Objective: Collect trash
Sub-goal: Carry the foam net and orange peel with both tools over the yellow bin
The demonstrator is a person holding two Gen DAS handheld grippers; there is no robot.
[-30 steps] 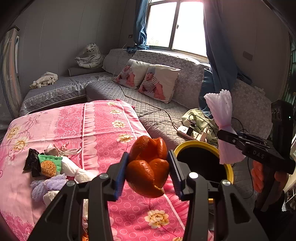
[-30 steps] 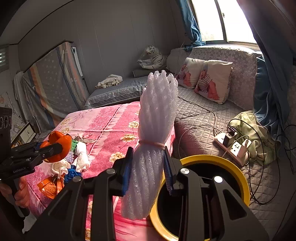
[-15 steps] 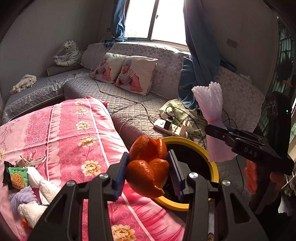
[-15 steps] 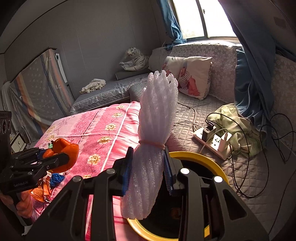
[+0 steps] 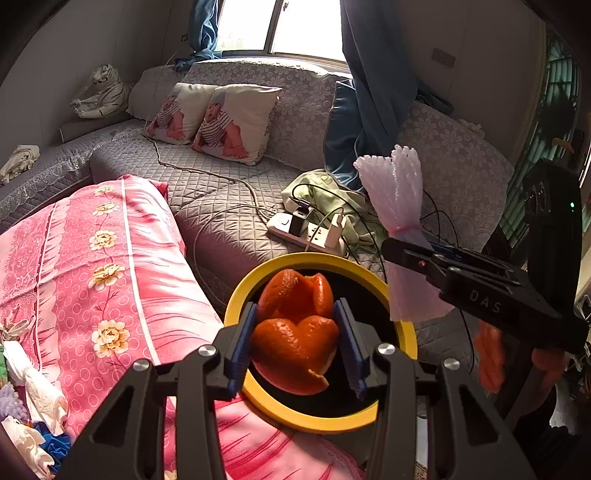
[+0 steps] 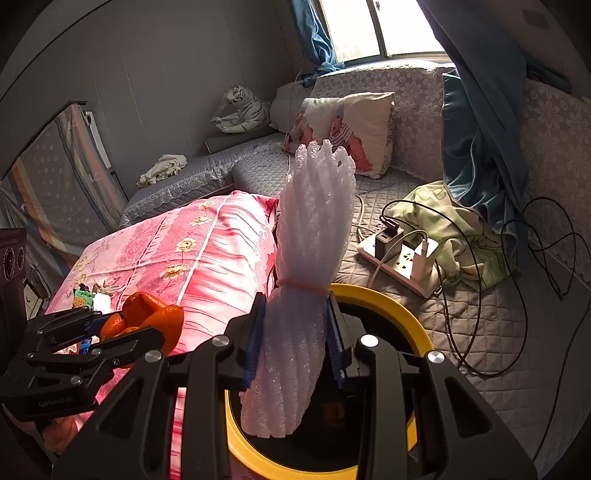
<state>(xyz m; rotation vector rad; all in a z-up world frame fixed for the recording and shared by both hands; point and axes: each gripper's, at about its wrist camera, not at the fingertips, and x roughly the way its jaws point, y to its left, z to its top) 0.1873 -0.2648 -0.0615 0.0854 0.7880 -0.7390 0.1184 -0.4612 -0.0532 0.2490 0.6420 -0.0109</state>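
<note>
The orange peel is clenched between the blue pads of the left tool, and from the left wrist view it sits right over the dark mouth of the yellow-rimmed bin, which serves as the landmark here. The bundle of white foam netting, tied at its waist with a pink rubber band, is grasped upright by the right tool; its lower end hangs over the near part of the bin's opening, while its flared top rises well above the rim. In the left wrist view the right tool and its netting appear at the bin's right edge, just beside the rim. Deep inside the bin a small orange scrap shows dimly.

To the left of the bin, touching or just beside its rim, lies the pink floral bedspread. Farther left on the bedspread, well apart from the bin, is a heap of leftover trash: crumpled white tissues, a bit of blue, and a green packet.

Behind the bin, on the grey quilted sofa, a white power strip with plugs and cables lies near the rim, beside a crumpled pale green cloth. Farther back stand two cushions printed with babies, a toy white tiger, blue curtains and the bright window.
</note>
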